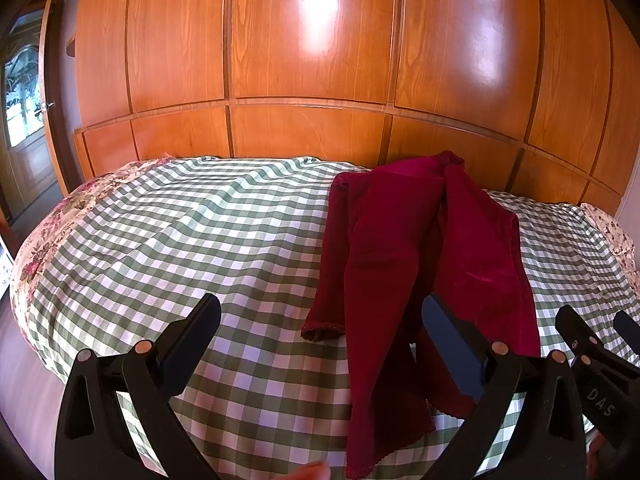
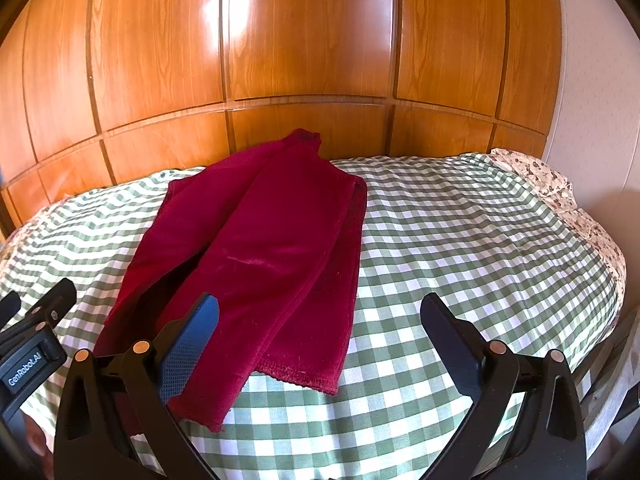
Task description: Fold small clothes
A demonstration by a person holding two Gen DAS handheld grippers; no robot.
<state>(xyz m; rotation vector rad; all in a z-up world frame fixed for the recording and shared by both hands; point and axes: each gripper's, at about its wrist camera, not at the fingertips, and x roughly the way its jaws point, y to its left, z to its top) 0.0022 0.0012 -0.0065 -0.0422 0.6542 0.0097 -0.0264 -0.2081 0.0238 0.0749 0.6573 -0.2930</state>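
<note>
A dark red velvet garment (image 1: 404, 248) lies loosely folded lengthwise on the green-and-white checked bedspread (image 1: 200, 240). It also shows in the right wrist view (image 2: 264, 248), left of centre. My left gripper (image 1: 320, 320) is open and empty above the bed, its right finger over the garment's near end. My right gripper (image 2: 320, 320) is open and empty, its left finger over the garment's near edge. The right gripper shows at the right edge of the left wrist view (image 1: 596, 344). The left gripper shows at the left edge of the right wrist view (image 2: 36, 320).
A wooden panelled wardrobe (image 1: 312, 60) stands right behind the bed. A floral quilt edge (image 2: 560, 196) shows at the bed's sides. A door with a glass pane (image 1: 24, 92) is at the far left. A white wall (image 2: 592, 80) is on the right.
</note>
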